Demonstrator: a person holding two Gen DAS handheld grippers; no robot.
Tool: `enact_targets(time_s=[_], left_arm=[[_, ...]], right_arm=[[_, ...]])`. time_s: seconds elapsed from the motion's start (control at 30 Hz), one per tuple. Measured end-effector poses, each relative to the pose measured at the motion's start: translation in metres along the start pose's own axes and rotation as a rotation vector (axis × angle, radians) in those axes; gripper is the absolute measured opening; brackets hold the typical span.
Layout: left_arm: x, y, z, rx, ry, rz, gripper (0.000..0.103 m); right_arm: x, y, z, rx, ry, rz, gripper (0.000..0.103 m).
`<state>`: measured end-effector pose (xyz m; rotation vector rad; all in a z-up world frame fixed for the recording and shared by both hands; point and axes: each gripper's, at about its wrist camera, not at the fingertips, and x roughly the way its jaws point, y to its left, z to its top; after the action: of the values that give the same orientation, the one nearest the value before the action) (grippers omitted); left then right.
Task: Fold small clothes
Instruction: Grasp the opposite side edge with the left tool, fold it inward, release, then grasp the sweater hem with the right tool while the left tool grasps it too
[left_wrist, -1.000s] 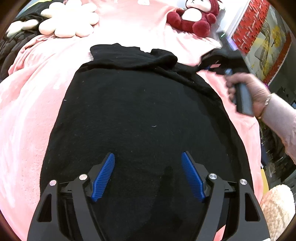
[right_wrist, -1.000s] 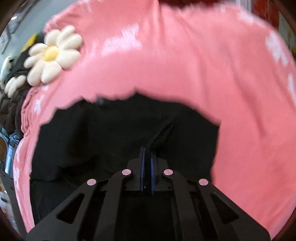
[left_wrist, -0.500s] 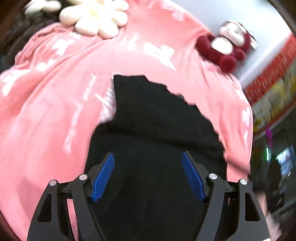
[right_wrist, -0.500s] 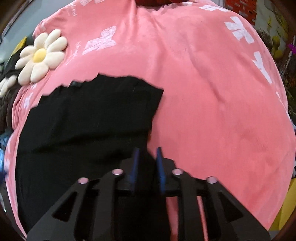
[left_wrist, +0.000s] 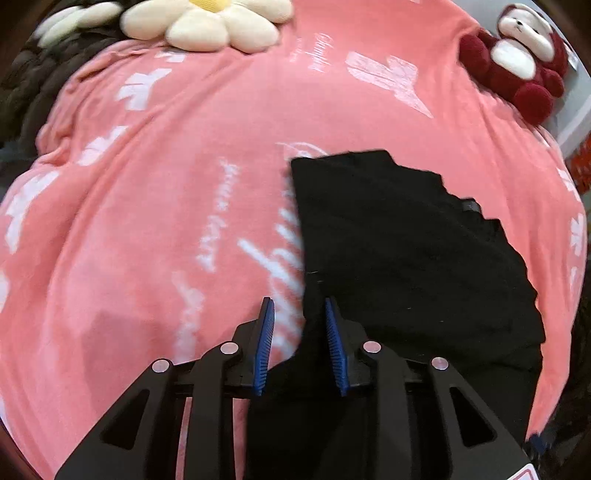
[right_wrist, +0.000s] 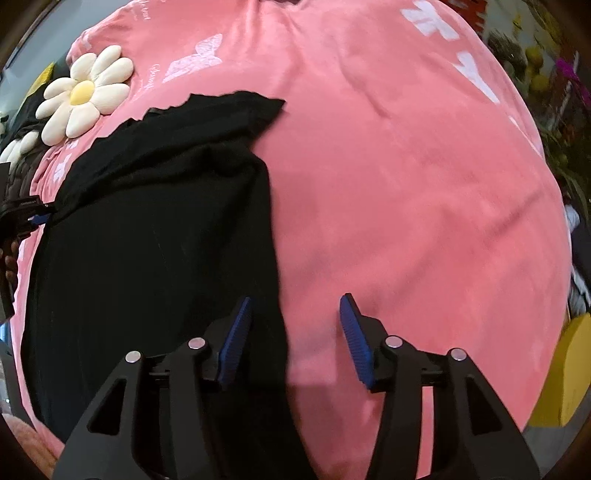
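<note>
A pink blanket (left_wrist: 155, 229) covers the whole surface and is printed with white butterflies and lines of white script; the script is blurred and bent by the lens, so no word can be read with certainty. No containers are seen in either view.

The black garment (left_wrist: 406, 258) is spread on the blanket, with a smaller section folded over its upper end. In the left wrist view its left edge runs down between the blue pads; in the right wrist view the garment (right_wrist: 155, 240) fills the left half, its right edge passing down between the pads there. A small dark tag is seen at its far edge, but nothing on it can be made out.

A cream flower-shaped cushion (left_wrist: 207, 22) with a yellow centre lies at the blanket's far left, and a red and white plush toy (left_wrist: 517, 59) at the far right corner.

The left tongs (left_wrist: 300, 345) have just been closing and stand narrowly apart around the garment's edge, the pads not seen pressing it. The right tongs (right_wrist: 293, 339) have just been opening and stand about half apart, nothing being gripped.
</note>
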<state>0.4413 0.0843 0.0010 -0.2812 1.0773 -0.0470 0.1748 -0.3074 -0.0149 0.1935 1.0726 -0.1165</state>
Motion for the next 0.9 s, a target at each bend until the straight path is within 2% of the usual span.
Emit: enact_targets(time_s=[0.03, 0.1, 0.13, 0.2, 0.3, 0.37, 0.47, 0.53, 0.63, 0.8, 0.9], left_arm=[[-0.011, 0.002, -0.007, -0.016, -0.01, -0.014, 0.028], [-0.03, 0.006, -0.026, -0.021, -0.012, -0.094, 0.029], [-0.043, 0.007, -0.044, -0.011, 0.004, -0.127, 0.038], [-0.061, 0.014, -0.075, -0.002, 0.02, -0.132, 0.05], [-0.087, 0.028, -0.139, -0.007, 0.088, -0.16, 0.054], [-0.1, 0.039, -0.181, -0.027, 0.129, -0.153, 0.055], [-0.111, 0.055, -0.224, -0.105, 0.148, -0.161, 0.057], [-0.114, 0.06, -0.239, -0.15, 0.15, -0.172, 0.058], [-0.12, 0.055, -0.253, -0.162, 0.148, -0.163, 0.058], [-0.118, 0.028, -0.264, -0.02, 0.121, -0.076, 0.06], [-0.113, 0.011, -0.265, 0.053, 0.102, -0.024, 0.065]], right_arm=[[-0.002, -0.003, -0.005, 0.009, 0.012, 0.005, 0.05], [-0.01, -0.008, -0.02, 0.035, 0.047, 0.03, 0.056], [-0.016, -0.01, -0.032, 0.045, 0.063, 0.042, 0.058], [-0.023, -0.01, -0.051, 0.04, 0.09, 0.045, 0.06], [-0.031, -0.01, -0.085, 0.048, 0.142, 0.057, 0.061], [-0.032, -0.01, -0.098, 0.064, 0.16, 0.06, 0.061], [-0.028, -0.006, -0.11, 0.068, 0.191, 0.078, 0.062], [-0.027, -0.001, -0.112, 0.045, 0.176, 0.067, 0.068], [-0.022, 0.003, -0.112, 0.034, 0.16, 0.057, 0.076], [-0.018, 0.007, -0.118, 0.047, 0.134, 0.056, 0.086], [-0.021, 0.01, -0.12, 0.038, 0.114, 0.041, 0.086]])
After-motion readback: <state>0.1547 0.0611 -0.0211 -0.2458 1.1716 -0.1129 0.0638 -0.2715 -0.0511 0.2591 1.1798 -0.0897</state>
